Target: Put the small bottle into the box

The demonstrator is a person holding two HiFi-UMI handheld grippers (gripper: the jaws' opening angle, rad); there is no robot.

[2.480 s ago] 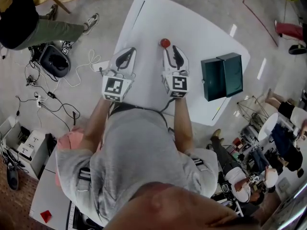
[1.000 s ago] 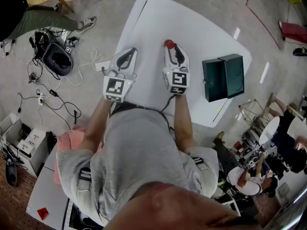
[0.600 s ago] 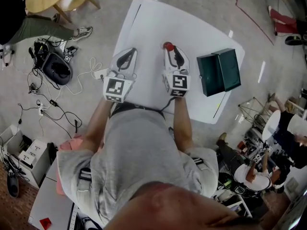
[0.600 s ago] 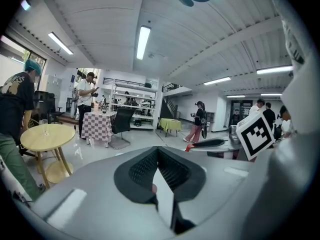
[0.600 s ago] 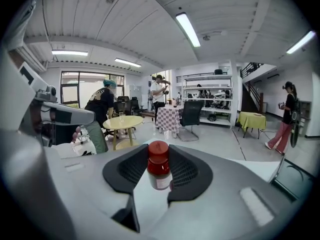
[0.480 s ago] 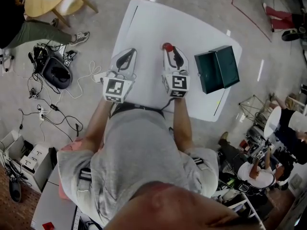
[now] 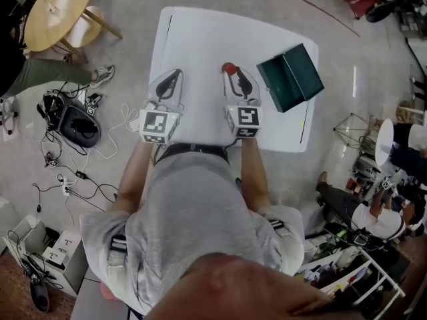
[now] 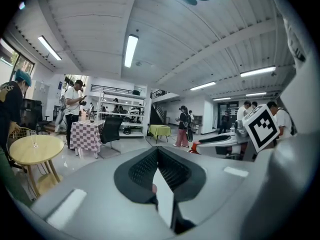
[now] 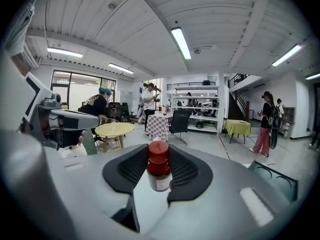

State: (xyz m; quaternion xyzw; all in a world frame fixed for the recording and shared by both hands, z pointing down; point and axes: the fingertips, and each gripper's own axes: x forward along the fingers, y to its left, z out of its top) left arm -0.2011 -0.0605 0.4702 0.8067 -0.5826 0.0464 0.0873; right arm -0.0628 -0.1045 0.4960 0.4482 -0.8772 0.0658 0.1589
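The small bottle (image 7: 229, 67), clear with a red cap, stands upright between the pads of my right gripper (image 7: 234, 74) at the middle of the white table (image 7: 200, 39). In the right gripper view the pads press on both sides of the bottle (image 9: 158, 171), so that gripper (image 9: 159, 160) is shut on it. Whether its base touches the table I cannot tell. The dark green box (image 7: 290, 77) lies open at the table's right edge, and its corner (image 9: 275, 181) shows to the right of the jaws. My left gripper (image 7: 171, 75) rests shut and empty (image 8: 157, 151) to the left.
A round wooden table (image 7: 57, 12) stands off the far left corner. Cables and a dark bag (image 7: 70, 122) lie on the floor to the left. People and clutter fill the floor at the right (image 7: 380, 205). Bare tabletop lies between bottle and box.
The bottle stood just ahead of the right gripper's tips; now it sits between the pads. The head view has swung, so table and box appear shifted and turned. The left gripper stayed put.
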